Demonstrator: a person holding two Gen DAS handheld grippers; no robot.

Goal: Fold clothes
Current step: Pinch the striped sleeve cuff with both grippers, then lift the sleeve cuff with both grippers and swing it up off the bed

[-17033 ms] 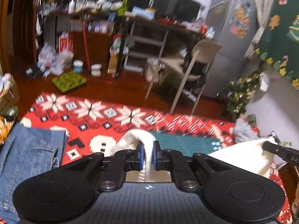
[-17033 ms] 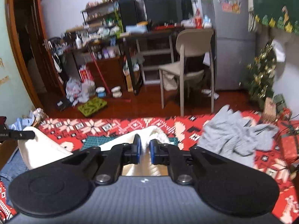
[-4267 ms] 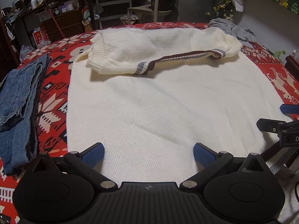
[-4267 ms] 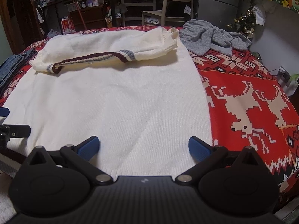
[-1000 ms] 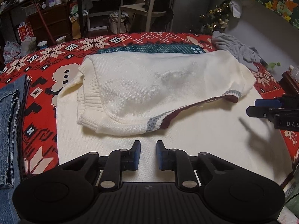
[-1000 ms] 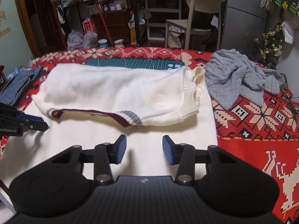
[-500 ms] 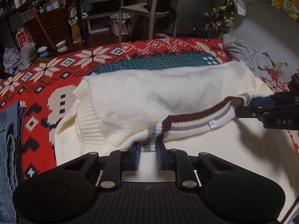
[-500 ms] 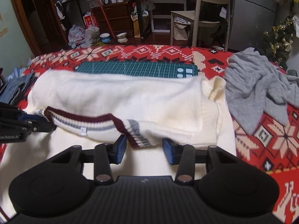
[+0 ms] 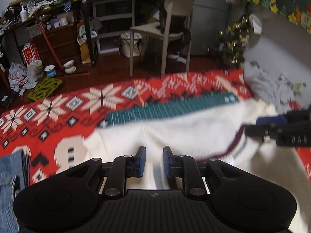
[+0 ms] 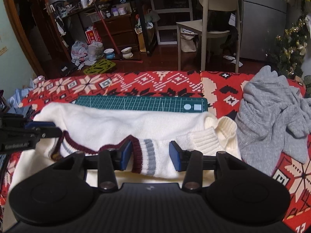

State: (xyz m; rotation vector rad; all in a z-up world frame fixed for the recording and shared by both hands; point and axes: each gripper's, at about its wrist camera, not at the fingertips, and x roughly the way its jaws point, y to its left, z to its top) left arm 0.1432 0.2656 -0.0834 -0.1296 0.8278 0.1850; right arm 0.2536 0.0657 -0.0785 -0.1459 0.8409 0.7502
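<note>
The right gripper (image 10: 149, 156) is spread wide with the striped hem (image 10: 144, 156) between its blue pads, not pinched. The left gripper (image 9: 154, 161) is a little apart, holding nothing. The soft, knitted cream sweater (image 10: 120, 126) lies long, side to side — just before the green mat (image 10: 141, 103).

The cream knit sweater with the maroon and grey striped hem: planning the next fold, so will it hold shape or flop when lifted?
The cream knit sweater will probably flop: it already drapes and bunches in soft folds. Its thick ribbed cuffs suggest some weight, so unheld parts would likely sag. The right gripper straddles the striped hem, which should grip well.
</note>
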